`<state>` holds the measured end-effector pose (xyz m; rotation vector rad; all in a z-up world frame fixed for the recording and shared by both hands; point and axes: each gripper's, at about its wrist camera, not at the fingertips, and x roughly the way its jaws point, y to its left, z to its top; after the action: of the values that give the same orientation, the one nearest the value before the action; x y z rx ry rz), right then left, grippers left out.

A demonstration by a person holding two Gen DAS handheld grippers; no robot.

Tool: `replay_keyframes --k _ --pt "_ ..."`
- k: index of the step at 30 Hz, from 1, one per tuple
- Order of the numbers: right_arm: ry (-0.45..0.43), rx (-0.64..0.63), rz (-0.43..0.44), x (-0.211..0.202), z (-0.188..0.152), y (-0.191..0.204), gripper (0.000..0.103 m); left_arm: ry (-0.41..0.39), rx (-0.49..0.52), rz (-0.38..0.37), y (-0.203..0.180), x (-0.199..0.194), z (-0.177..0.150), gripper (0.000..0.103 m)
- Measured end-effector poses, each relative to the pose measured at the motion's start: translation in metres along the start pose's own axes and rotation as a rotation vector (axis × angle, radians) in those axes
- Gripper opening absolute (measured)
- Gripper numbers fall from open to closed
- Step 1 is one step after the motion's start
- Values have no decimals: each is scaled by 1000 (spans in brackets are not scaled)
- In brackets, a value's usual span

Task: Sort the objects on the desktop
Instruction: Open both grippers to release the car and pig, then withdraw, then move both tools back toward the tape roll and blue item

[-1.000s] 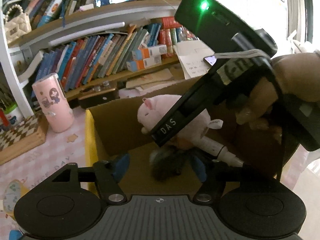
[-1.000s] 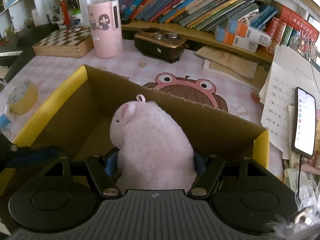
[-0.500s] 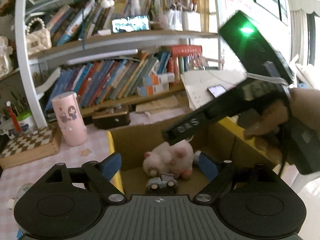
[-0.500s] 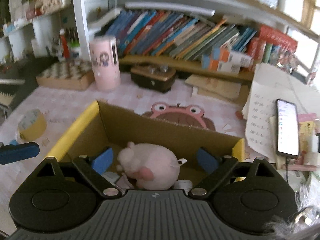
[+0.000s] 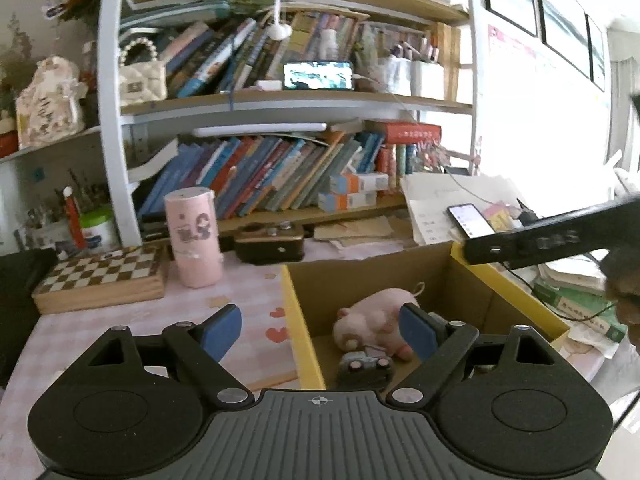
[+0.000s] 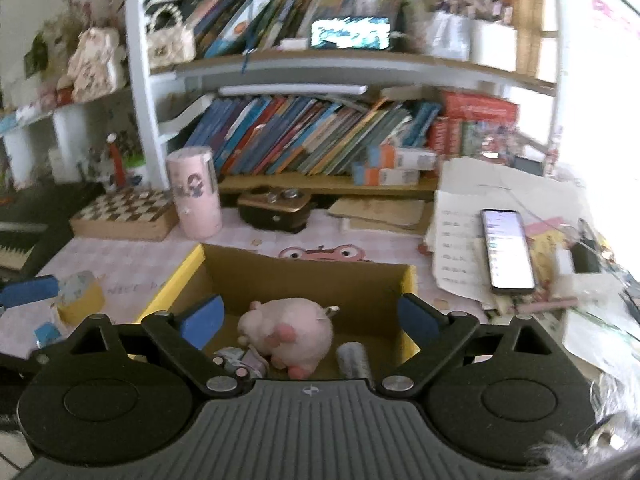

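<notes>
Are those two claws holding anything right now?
No. The left gripper and right gripper are both open and empty; the pink plush pig lies in the cardboard box.

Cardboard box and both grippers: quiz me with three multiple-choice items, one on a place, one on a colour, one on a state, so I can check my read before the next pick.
1. Where is the pink plush pig?
A. on the chessboard
B. inside the cardboard box
C. on the bookshelf

2. What colour is the box's edge trim?
A. yellow
B. green
C. red

3. How do the right gripper and left gripper stand?
A. both shut on the pig
B. right shut, left open
C. both open and holding nothing

Answers: 1 B, the pig lies on the box floor beside a small toy car. 2 A, yellow strips run along the side walls. 3 C, the blue pads are wide apart in each wrist view, with nothing between them.
</notes>
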<state>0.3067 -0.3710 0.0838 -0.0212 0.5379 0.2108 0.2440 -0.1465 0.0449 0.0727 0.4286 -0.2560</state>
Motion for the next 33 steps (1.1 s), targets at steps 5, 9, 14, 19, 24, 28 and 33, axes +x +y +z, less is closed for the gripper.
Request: replay_keyframes --k 5,9,14,19,24,28,33 --pt "-39 2 -102 -21 -18 -1 94 -7 -17 21 17 -12 -7 94" --pt "-34 23 -141 -33 -34 3 94 2 -52 22 31 -20 -13 94" --pt "-8 47 -168 -43 -56 17 94 7 -63 19 42 -30 -23 94" --pt "20 47 -196 -51 -80 43 94 31 -40 18 52 -40 -38 94" --pt "54 94 -193 -58 -101 72 94 70 -44 16 68 -51 -55 94" --pt "86 120 -186 -61 -112 99 94 86 -30 18 79 -61 -67 94" --pt "111 133 -164 -65 -123 132 94 110 -26 16 92 -76 -82 94"
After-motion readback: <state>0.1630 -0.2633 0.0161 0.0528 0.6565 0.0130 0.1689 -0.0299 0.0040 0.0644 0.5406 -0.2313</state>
